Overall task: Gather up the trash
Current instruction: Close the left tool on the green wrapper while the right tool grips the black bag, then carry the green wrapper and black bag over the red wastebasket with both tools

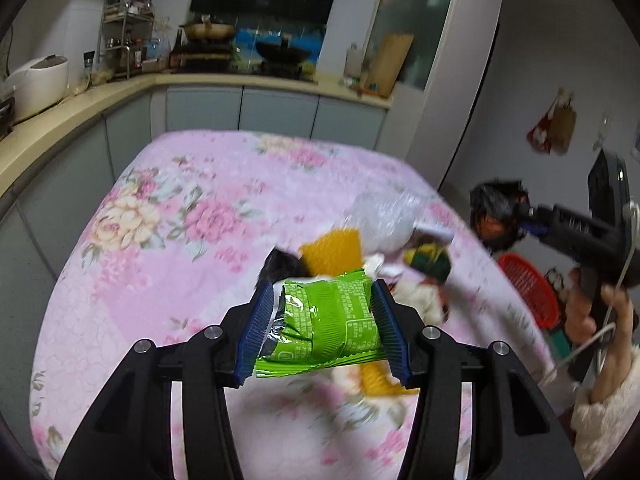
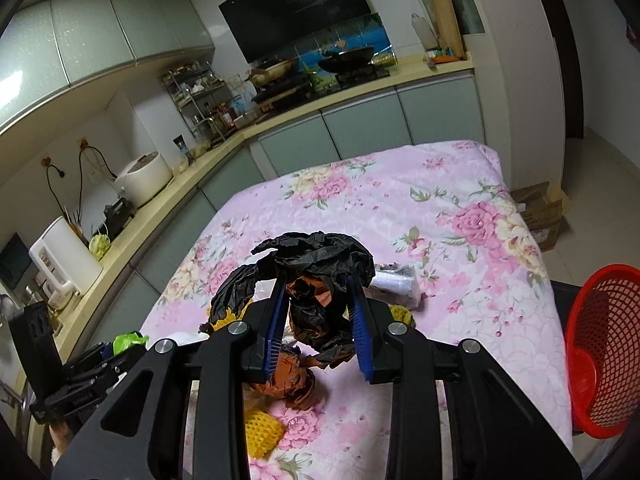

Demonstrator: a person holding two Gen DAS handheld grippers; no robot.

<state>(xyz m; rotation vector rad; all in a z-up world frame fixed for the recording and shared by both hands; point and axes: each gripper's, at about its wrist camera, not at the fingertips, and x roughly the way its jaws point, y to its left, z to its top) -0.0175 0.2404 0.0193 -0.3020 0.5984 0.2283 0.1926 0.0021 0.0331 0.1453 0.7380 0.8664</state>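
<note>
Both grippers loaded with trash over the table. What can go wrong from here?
1. The right gripper pinches only part of the crumpled black bag; its loose folds and the brown wad hanging below may slip free before reaching the red basket.
2. The left gripper holds the green wrapper by its sides; thin foil could slide out.
3. The basket sits off the table edge, so a drop may miss.
</note>
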